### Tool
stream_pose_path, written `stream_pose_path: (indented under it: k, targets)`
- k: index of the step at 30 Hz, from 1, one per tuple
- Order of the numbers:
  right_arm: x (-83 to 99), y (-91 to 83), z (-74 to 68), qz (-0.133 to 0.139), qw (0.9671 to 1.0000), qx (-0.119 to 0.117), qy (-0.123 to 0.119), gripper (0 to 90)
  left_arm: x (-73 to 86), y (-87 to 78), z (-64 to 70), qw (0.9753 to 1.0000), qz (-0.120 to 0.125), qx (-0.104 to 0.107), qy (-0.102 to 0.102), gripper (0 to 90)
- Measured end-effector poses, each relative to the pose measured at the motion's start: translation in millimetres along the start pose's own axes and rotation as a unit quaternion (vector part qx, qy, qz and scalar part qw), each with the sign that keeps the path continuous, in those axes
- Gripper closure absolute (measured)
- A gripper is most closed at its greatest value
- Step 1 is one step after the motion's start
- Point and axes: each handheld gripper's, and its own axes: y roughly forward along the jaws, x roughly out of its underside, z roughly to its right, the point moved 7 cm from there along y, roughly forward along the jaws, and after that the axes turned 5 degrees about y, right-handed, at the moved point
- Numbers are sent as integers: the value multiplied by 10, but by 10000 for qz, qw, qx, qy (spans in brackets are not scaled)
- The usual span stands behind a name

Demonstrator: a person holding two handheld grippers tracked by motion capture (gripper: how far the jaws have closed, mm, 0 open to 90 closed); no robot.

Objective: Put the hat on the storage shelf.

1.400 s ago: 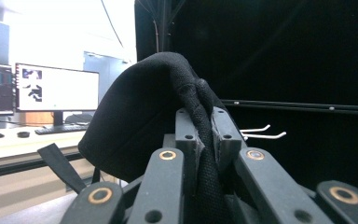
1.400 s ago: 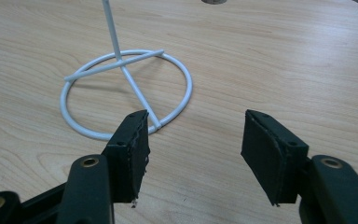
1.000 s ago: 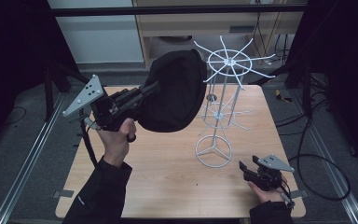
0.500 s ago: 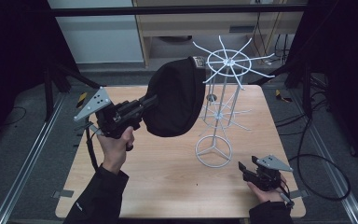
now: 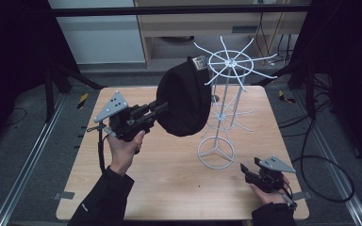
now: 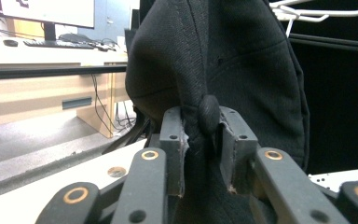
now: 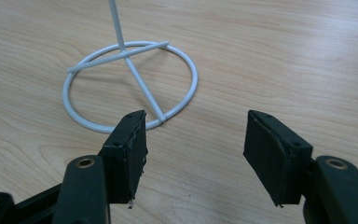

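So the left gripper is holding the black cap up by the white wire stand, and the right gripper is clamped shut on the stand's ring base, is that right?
Not quite. The right gripper is open, its jaws apart over bare table, short of the ring base; the right gripper view shows this. The rest holds: the left gripper holds the black cap by the white wire stand.

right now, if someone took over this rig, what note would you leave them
Left gripper: shut on the black cap, pinching it at the crown button, held in the air beside the white wire rack.
Right gripper: open, holding nothing, low over the table near the rack's ring base.
Done: cap picked up and brought to the rack.
Left: hang it on a top arm, then let go.
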Motion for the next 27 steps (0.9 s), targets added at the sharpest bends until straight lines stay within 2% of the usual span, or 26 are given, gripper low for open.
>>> stream_pose_path:
  k: [5,8,11,18,22,24,27]
  targets:
    - [0,0,3,-3,10000,1,2,391,29,-4,9,9999,-72,-52,104,656]
    - [0,-1,4,0,10000,3,-5,390,28,-50,11,9998,-74,-109,174,586]
    - [-2,-6,4,-1,10000,-14,48,387,32,-151,-1,9993,-72,-247,270,508]
    - [-2,-7,9,3,9999,-10,108,371,164,-420,-89,9975,-261,-599,279,376]
    - [2,-3,23,1,9999,26,101,354,351,-585,-178,9954,-424,-831,228,328]
    - [4,-4,27,-1,9999,36,132,334,516,-676,-237,9935,-549,-979,180,304]
    - [7,-2,36,-5,9999,53,151,312,851,-824,-347,9884,-863,-1250,95,290]
